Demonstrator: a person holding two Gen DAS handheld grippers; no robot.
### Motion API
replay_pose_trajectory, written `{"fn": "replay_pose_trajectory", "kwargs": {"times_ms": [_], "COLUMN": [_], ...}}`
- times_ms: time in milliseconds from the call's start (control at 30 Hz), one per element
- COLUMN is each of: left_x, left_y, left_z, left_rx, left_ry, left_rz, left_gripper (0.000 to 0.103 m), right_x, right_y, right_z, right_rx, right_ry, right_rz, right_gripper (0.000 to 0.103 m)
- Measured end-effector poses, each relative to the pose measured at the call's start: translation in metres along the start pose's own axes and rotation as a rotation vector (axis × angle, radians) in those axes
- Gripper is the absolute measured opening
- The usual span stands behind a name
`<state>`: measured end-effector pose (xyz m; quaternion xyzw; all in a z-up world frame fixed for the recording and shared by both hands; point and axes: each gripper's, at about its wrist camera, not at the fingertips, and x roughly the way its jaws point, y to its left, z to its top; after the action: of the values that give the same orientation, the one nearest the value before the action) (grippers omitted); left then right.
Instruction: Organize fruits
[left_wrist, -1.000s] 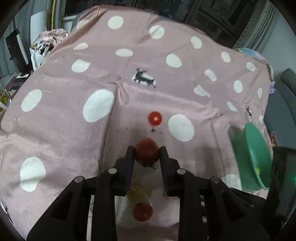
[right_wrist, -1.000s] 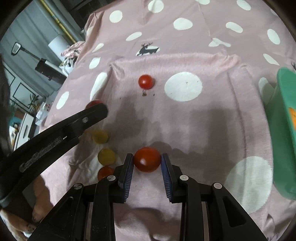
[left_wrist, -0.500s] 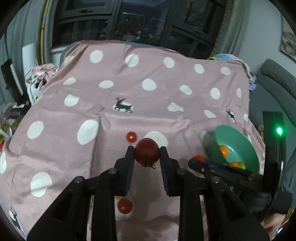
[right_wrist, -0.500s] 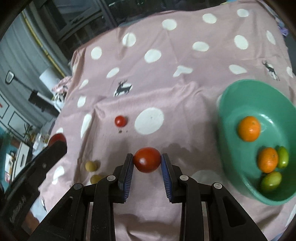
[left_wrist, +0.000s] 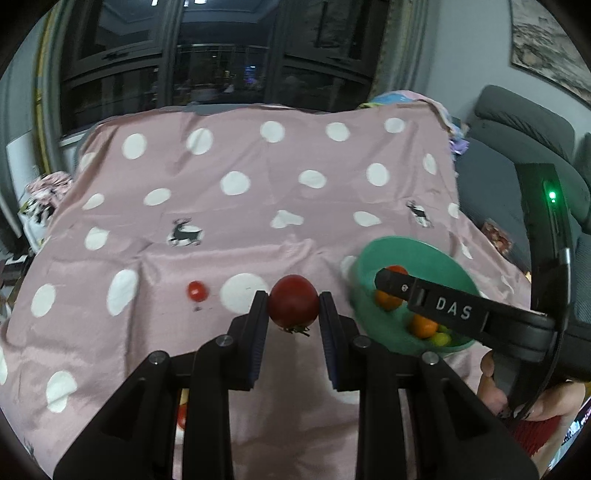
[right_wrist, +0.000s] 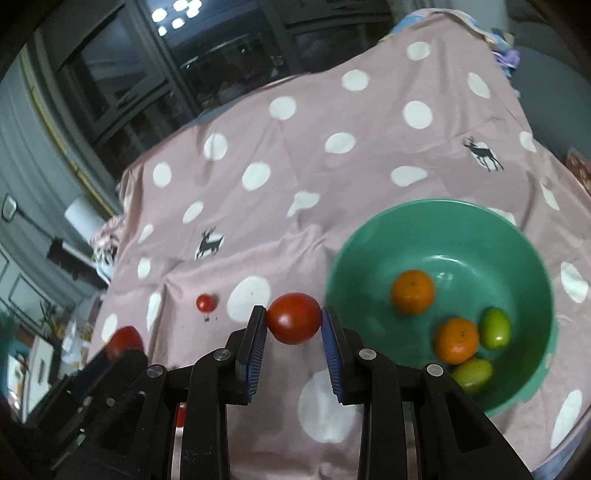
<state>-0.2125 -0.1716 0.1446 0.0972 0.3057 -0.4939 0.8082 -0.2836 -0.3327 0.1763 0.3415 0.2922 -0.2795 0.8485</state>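
Draping a table, pink polka-dot cloth (left_wrist: 258, 229), dark windows (left_wrist: 221, 74) behind, grey sofa (left_wrist: 517, 125) right

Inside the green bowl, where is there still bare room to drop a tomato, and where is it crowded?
In the green bowl, the far and left floor, beyond the upper orange, is bare. The near-right side is crowded: the second orange and two green fruits cluster together there.
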Motion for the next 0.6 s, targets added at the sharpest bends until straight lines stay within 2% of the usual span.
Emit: {"fn": "replay_pose_trajectory", "kwargs": {"times_ms": [133,300,600], "left_x": [0.009,0.025,0.056], "left_y": [-0.023,-0.048,-0.086], "left_z": [0.003,0.004,0.004], "left_rx": [0.043,0.060,0.098], "left_ry": [0.004,0.030,0.091], "left_rz": [-0.018,-0.070,-0.157], "left_gripper": [0.027,0.027,0.027], "right_x": [-0.014,-0.023,-0.030], "right_y": [-0.027,-0.055,-0.092], "right_z": [0.005,0.008,0.007], "right_rx": [0.063,0.148,0.255], "right_ry": [-0.046,-0.063,-0.074], "right_rz": [-0.026,-0.011,-0.090], "right_gripper": [0.032,0.032,0.032]}}
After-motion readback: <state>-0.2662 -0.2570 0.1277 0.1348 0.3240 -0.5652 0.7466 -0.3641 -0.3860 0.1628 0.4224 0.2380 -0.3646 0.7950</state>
